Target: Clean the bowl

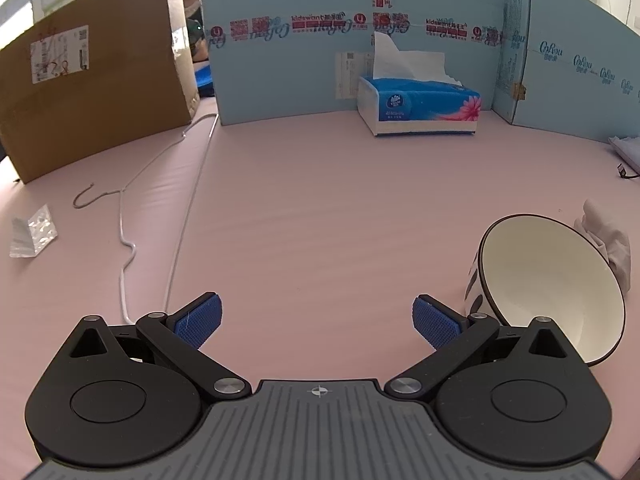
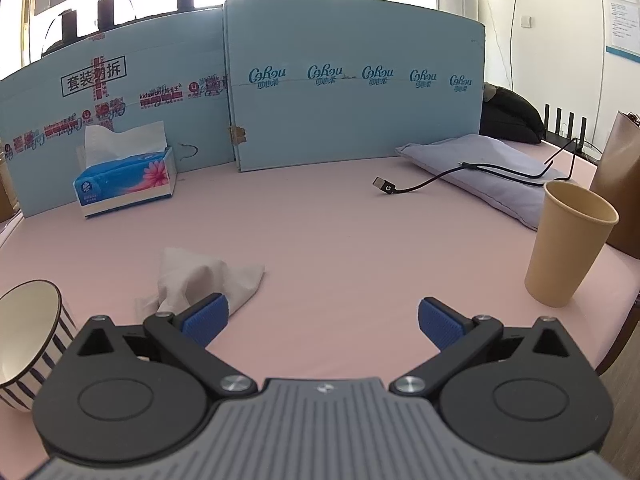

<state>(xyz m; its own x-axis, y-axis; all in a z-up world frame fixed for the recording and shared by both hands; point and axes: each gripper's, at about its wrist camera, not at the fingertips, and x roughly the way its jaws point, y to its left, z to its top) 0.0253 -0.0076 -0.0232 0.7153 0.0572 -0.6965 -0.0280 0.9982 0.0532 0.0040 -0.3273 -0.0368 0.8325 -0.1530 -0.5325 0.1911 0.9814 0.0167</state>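
A pink tabletop (image 1: 320, 208) filled both views, walled at the back by light blue printed cardboard panels (image 2: 352, 100), with a brown cardboard box (image 1: 92, 92) at the far left.

The left gripper (image 1: 316, 322) hung low over the bare pink surface with its 2 blue-padded fingers (image 1: 200, 320) spread wide and nothing between them. Just beside its right finger stood the bowl (image 1: 548, 284), white inside with a dark rim and blue stripes on its outer wall, its opening facing the camera in this view. A crumpled white tissue (image 1: 608, 244) lay just behind the bowl. Farther out, a thin white wire hanger (image 1: 128, 236) lay on the left, a clear plastic wrapper (image 1: 32, 232) sat near the left edge, and a blue tissue box (image 1: 420, 108) stood against the panels.

The right gripper (image 2: 323, 322) was likewise spread wide and held nothing. The crumpled tissue (image 2: 208, 276) lay just ahead of its left finger, and the striped bowl (image 2: 28, 344) stood at the far left. To the right stood a tan paper cup (image 2: 568, 244), with a black USB cable (image 2: 460, 180) draped over a pale lavender pillow (image 2: 480, 164) beyond it.
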